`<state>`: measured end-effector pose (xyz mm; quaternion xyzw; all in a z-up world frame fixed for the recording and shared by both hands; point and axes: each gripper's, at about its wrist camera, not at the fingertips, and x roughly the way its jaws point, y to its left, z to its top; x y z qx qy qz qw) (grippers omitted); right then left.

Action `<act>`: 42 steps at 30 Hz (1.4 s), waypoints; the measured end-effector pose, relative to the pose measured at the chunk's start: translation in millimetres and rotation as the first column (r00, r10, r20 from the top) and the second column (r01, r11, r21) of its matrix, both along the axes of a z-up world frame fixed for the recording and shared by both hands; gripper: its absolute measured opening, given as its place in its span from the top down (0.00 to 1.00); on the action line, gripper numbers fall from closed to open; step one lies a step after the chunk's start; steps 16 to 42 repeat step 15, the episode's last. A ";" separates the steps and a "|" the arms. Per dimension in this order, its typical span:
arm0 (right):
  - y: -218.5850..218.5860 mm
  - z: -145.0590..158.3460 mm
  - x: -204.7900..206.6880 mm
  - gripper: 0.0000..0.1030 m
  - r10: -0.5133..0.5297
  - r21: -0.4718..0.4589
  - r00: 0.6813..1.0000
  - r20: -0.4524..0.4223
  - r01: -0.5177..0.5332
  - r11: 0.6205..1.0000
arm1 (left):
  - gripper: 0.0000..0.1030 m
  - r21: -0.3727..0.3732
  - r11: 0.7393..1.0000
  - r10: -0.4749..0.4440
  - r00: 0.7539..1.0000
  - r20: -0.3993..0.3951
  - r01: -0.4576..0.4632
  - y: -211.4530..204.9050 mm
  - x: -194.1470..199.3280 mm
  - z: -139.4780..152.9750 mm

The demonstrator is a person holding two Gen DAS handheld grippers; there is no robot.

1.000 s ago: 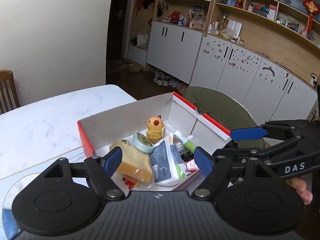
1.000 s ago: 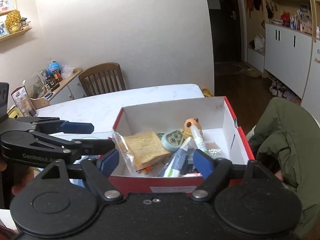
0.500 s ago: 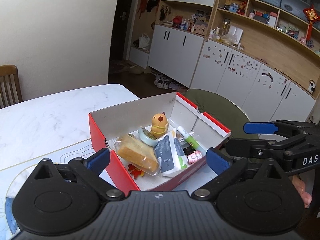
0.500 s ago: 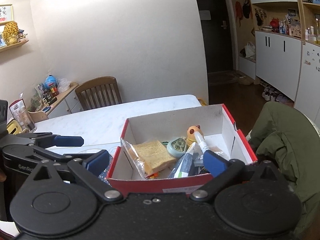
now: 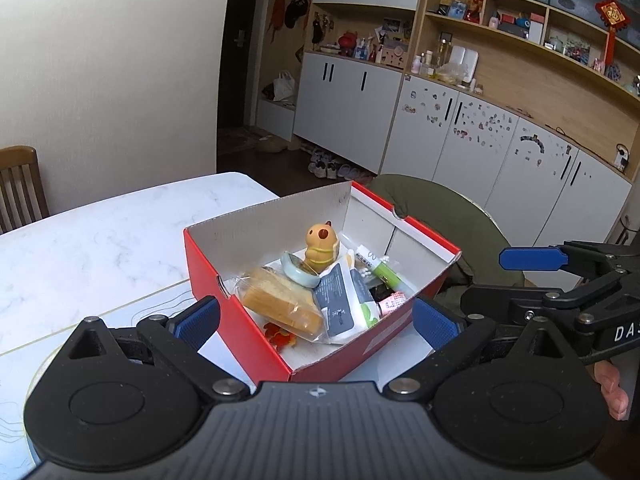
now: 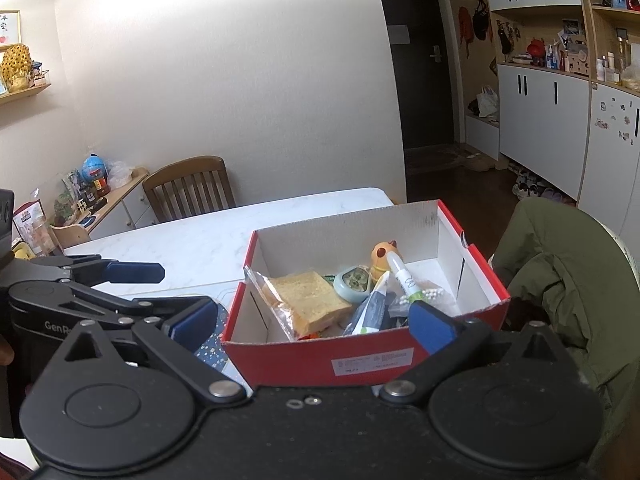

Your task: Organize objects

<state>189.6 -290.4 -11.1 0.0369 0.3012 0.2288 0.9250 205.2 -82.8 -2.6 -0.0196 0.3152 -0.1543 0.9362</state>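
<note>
Red cardboard, white inside: the box (image 5: 240, 312) sits open-topped on the white marble table (image 5: 100, 248), near the table's edge and right beside a chair draped with an olive-green jacket (image 6: 560, 264). And it's packed! A bagged slice of bread (image 5: 280, 306) lies at the near-left side, with a small orange piece (image 5: 278, 334) just under its corner. A pale round dish (image 5: 298, 274) leans against a yellow-orange toy figure (image 5: 320, 246) standing upright toward the back. A grey-and-white pouch (image 5: 344, 300) slants across the middle, a green-and-white tube (image 5: 380, 268) beside it, and a bag of cotton swabs (image 6: 424, 296) tucked at the right.

Now the tongs. The left gripper (image 5: 316, 322) hangs just short of the box, jaws spread wide, blue pads to either side of the near corner and touching nothing. The right gripper (image 6: 310, 322) mirrors it from the long labelled side, jaws equally wide, nothing between the pads but air and the view of the box wall. Each gripper shows up in the other's view, off to the side, clear of the cardboard. A wooden chair (image 6: 188, 186) waits at the far side of the table.
</note>
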 end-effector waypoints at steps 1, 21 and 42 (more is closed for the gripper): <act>0.0 -0.1 -1.5 0.01 -0.002 0.001 1.000 0.000 0.002 1.000 | 0.00 0.004 1.000 0.000 1.000 -0.002 0.000 -0.4 -0.2 -0.3; 2.9 -4.5 -7.6 0.01 -0.022 0.005 0.999 -0.030 0.022 1.000 | 0.00 -0.010 0.999 0.043 0.999 -0.027 -0.043 7.7 -2.1 -2.2; 2.9 -4.5 -7.6 0.01 -0.022 0.005 0.999 -0.030 0.022 1.000 | 0.00 -0.010 0.999 0.043 0.999 -0.027 -0.043 7.7 -2.1 -2.2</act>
